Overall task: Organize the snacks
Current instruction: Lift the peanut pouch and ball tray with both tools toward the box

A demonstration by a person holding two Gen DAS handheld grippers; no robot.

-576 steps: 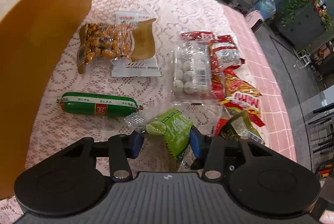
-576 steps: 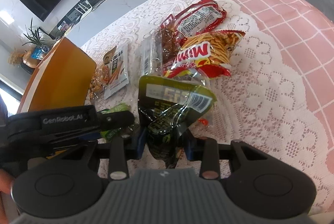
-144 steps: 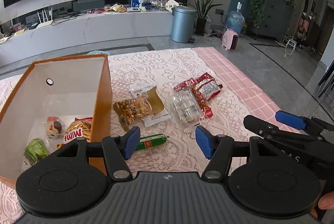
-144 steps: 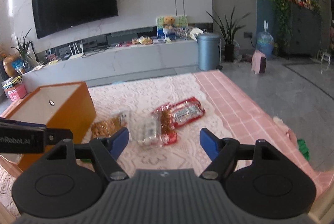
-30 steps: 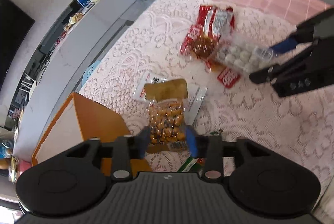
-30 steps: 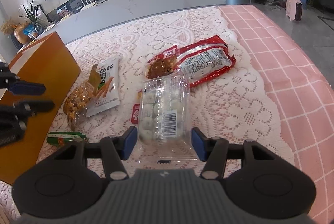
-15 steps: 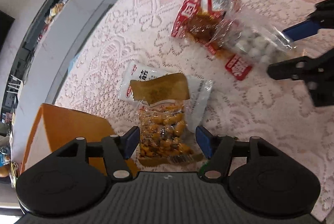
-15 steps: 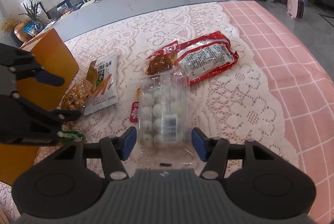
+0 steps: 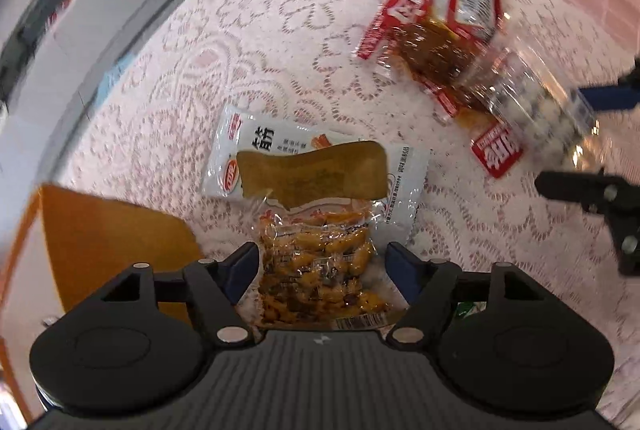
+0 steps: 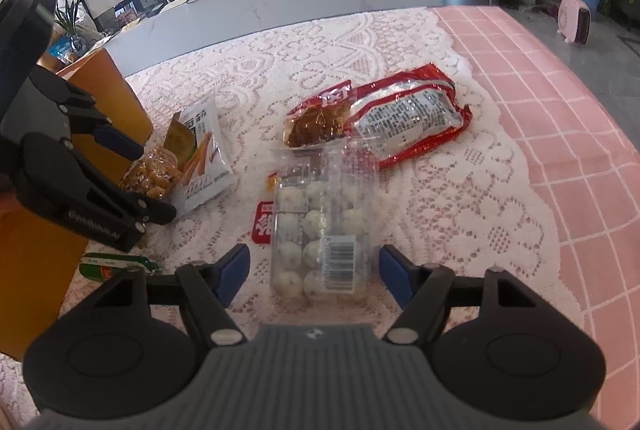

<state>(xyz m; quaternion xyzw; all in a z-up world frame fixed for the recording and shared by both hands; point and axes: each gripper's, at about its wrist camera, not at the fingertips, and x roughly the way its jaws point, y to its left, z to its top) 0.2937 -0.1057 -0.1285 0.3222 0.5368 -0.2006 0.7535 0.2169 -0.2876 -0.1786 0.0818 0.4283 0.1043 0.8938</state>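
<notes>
Left wrist view: left tongs (image 9: 320, 266) spread wide, straddling the nut pack (image 9: 320, 270), which lies flat on the lace tabletop (image 9: 280, 29). One second ago these tongs were narrowed about the same pack; half a second ago they had opened, and they remain open now. Judgement: the grip was let go or reset, so the pack is not yet secured for the box (image 9: 100, 230) just to the left. Under the pack's far end lies a white sachet (image 9: 256, 145); black Chinese characters and a red oval logo show, the rest unreadable. Red packs (image 9: 440, 9) and egg tray (image 9: 532, 109) are blurred.

Right wrist view: right tongs (image 10: 314, 274) spread, either side of the egg tray (image 10: 320, 222), not touching it; same stance as a second ago, only slightly nearer. Tray carries a barcode label. Left tongs (image 10: 120, 165) show at left, open over the nut pack (image 10: 152, 169), with raised lettering, likely "GenRobot.AI". Green sausage (image 10: 112, 266) lies beside the box (image 10: 40, 270). Red pack (image 10: 408, 121) print too small to read.
</notes>
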